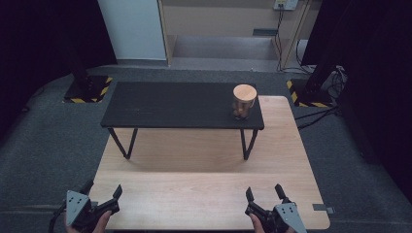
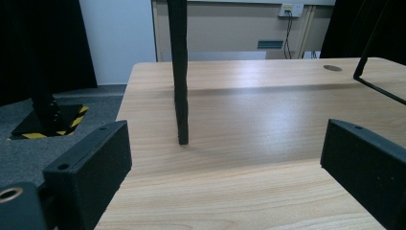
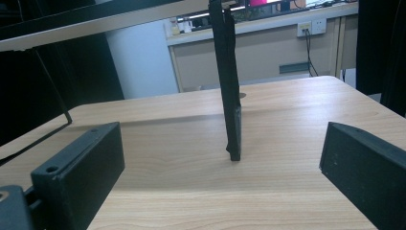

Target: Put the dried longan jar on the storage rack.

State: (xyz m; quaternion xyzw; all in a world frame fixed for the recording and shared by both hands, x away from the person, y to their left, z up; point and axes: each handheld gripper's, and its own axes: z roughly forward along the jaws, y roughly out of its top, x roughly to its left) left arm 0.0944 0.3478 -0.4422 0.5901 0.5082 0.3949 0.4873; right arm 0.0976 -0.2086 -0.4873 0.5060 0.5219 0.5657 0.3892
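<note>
At the bottom edge of the high view, two hand-held black claws wait over the near edge of a pale wooden table (image 1: 204, 194) with rounded corners and a smooth, fine-grained top: the left claw (image 1: 102, 189) at lower left, the right claw (image 1: 265, 191) at lower right, each with its jaws spread wide and nothing between them. Above them, in the middle of the frame, stands a low black shelf (image 1: 180, 104), a flat matte rectangular board on thin black metal legs, set across the far half of the table. On the shelf's right end, at upper centre right of the frame, sits a small cylindrical jar (image 1: 244, 102) with shiny, reflective sides and a round light wooden lid; it stands upright, well apart from both claws. From this, the work seems to be at its very start, with the reach toward the jar not yet begun. The right claw is nearer, so the next move likely calls for lifting it up and forward above the shelf edge, then closing evenly round the slick curved sides. In the left claw's own view, blocky black jaws (image 2: 88, 167) frame one slim shelf leg (image 2: 179, 72) standing on the wood; the right claw's view shows another shelf leg (image 3: 229, 81) likewise.
</note>
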